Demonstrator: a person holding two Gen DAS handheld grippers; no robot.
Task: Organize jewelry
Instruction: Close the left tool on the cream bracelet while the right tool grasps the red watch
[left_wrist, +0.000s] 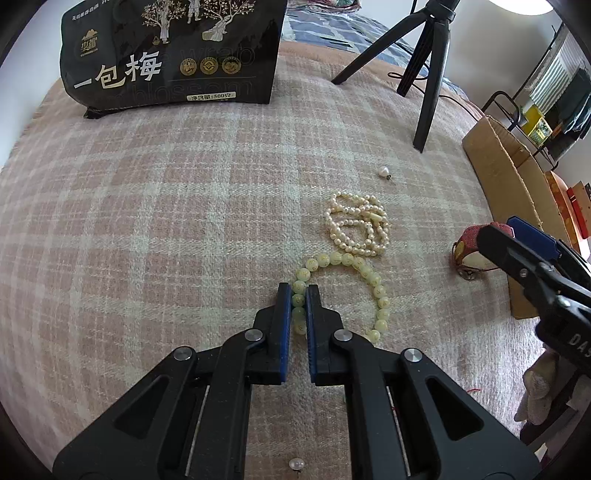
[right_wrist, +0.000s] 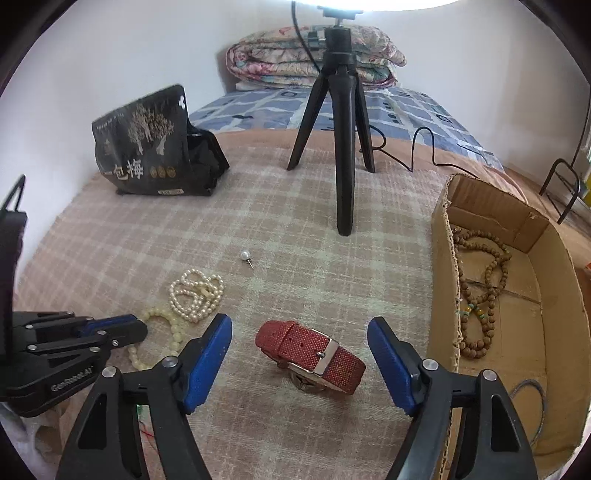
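- Left hand-held gripper (left_wrist: 298, 295): blue pads pressed together on the left arc of the pale green bead bracelet (left_wrist: 347, 291), several beads pinched between them; the rest of the loop lies on the plaid blanket (left_wrist: 166, 206) to the right of the pads.
- Right hand-held gripper (right_wrist: 299, 354): jaws spread wide, blue pads on either side of the red watch (right_wrist: 310, 354) and not touching it. No earlier frame; motion not recorded here.
- Red watch: lies on the blanket between the right pads, woven strap buckled, silver buckle facing up, case partly tucked under the strap.
- White pearl strand (left_wrist: 356, 223): coiled in a small heap just beyond the green bracelet, touching or nearly touching it; contact cannot be settled.
- Pearl stud earring (right_wrist: 245, 256): lies alone on the blanket past the pearl heap, post pointing right in the right wrist view.
- A second pearl-like stud (left_wrist: 296, 463) shows at the bottom edge of the left wrist view, under the gripper body.
- Cardboard box (right_wrist: 443, 258): open, at the right edge of the blanket; holds a brown wooden bead strand (right_wrist: 484, 280) with a few green and amber beads, and a thin wire ring (right_wrist: 532, 387) near its front corner.
- Black tripod (right_wrist: 341, 147): stands on the blanket beyond the jewelry, cable trailing right.
- Black snack bag (right_wrist: 147, 147) with tree print: upright at far left.
- Folded floral quilt (right_wrist: 314, 55): at the far end of the bed against the wall.
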